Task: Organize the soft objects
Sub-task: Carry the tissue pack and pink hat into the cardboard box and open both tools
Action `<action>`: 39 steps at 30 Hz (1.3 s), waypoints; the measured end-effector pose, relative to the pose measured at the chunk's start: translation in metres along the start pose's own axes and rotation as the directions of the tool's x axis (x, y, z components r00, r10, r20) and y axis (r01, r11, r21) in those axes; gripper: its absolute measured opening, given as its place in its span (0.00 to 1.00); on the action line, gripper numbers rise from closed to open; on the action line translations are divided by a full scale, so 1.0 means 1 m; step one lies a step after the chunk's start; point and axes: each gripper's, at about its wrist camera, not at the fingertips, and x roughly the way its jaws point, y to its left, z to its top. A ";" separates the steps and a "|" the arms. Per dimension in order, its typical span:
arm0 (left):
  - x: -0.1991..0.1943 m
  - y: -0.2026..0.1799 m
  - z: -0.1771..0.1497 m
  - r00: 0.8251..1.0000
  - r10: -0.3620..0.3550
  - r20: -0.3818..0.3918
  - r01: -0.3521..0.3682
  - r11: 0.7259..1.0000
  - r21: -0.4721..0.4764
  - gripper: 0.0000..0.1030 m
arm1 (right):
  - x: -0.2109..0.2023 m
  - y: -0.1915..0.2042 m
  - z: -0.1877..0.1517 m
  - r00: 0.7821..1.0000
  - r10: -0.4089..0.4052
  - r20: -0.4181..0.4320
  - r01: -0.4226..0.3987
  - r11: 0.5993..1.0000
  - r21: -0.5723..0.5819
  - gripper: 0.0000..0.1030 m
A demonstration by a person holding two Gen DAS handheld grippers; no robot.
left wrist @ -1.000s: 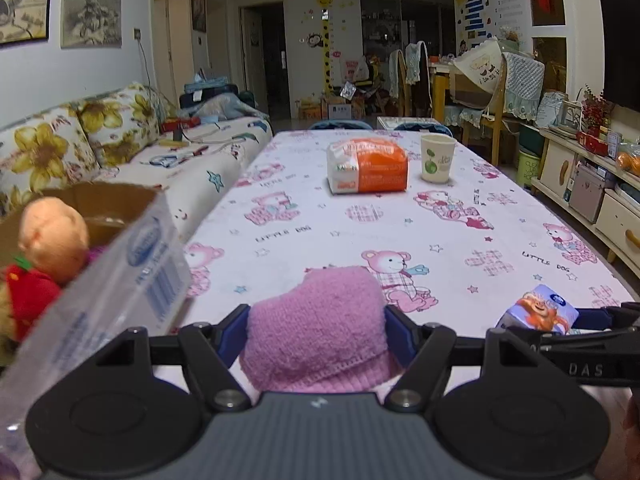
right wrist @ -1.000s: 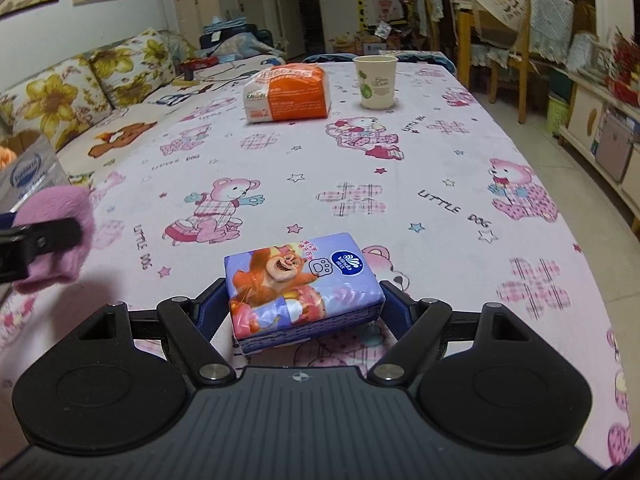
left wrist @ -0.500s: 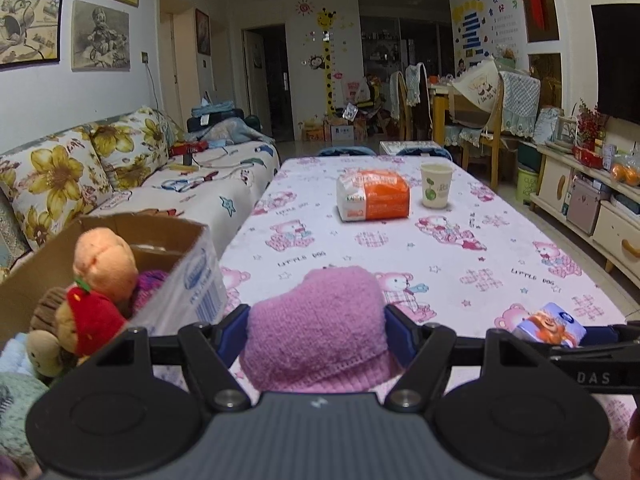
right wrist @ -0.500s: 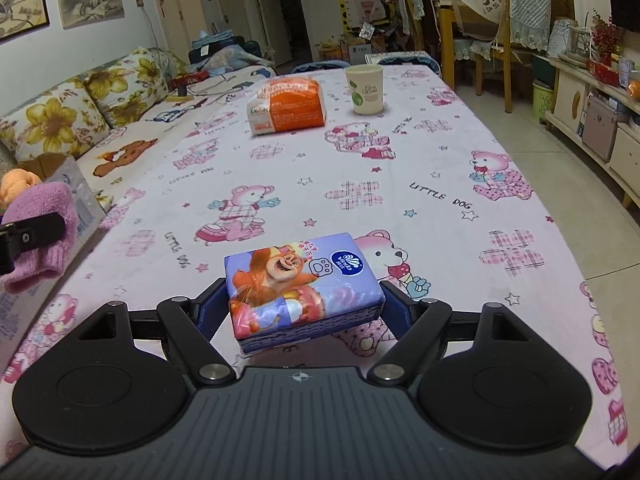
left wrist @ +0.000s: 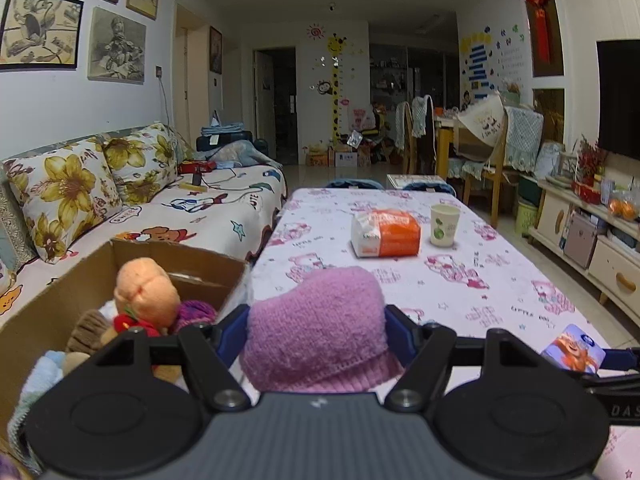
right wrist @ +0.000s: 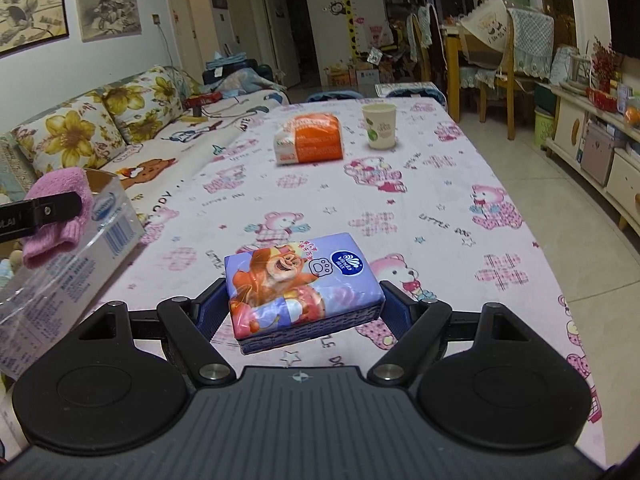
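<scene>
surroundings: cardboard box (left wrist: 76,300) of plush toys sitting left of counter (right wrist: 440,208); orange pack (right wrist: 310,138), cup (right wrist: 379,125) far end | left gripper (left wrist: 316,330) fingers clamping pink knit hat (left wrist: 320,320) beside box | right gripper (right wrist: 304,304) fingers gripping tissue pack (right wrist: 300,284) above counter, tilting downward

Table (right wrist: 440,184) under a pink bear-print cloth. Paper cup (right wrist: 379,125) upright at the far end, orange pack (right wrist: 310,139) just beside it. Sofa (left wrist: 192,216) with floral cushions (left wrist: 64,196) along the table. Framed pictures (left wrist: 116,46) on the wall.
</scene>
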 end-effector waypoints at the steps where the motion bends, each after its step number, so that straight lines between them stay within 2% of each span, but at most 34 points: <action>1: -0.001 0.003 0.001 1.000 0.001 0.007 -0.001 1.000 -0.004 0.69 | -0.003 0.001 0.000 1.000 0.003 0.006 -0.002 1.000 -0.007 0.95; 13: -0.017 0.041 0.013 0.997 0.021 0.072 -0.015 0.997 -0.074 0.69 | -0.011 0.034 0.018 0.993 0.088 0.082 -0.081 0.993 -0.085 0.95; 21: -0.016 0.076 0.014 0.996 0.045 0.080 -0.031 0.986 -0.161 0.69 | -0.008 0.062 0.029 0.979 0.172 0.112 -0.153 0.975 -0.159 0.95; 28: -0.012 0.113 0.013 0.991 0.101 0.082 -0.076 0.962 -0.263 0.69 | 0.001 0.089 0.039 0.958 0.259 0.125 -0.228 0.949 -0.219 0.95; 33: -0.007 0.145 0.012 0.986 0.152 0.074 -0.119 0.933 -0.338 0.69 | 0.005 0.100 0.041 0.938 0.320 0.132 -0.277 0.923 -0.266 0.95; 39: 0.002 0.176 0.005 0.982 0.183 0.033 -0.155 0.902 -0.402 0.69 | 0.019 0.120 0.042 0.915 0.389 0.109 -0.336 0.882 -0.332 0.96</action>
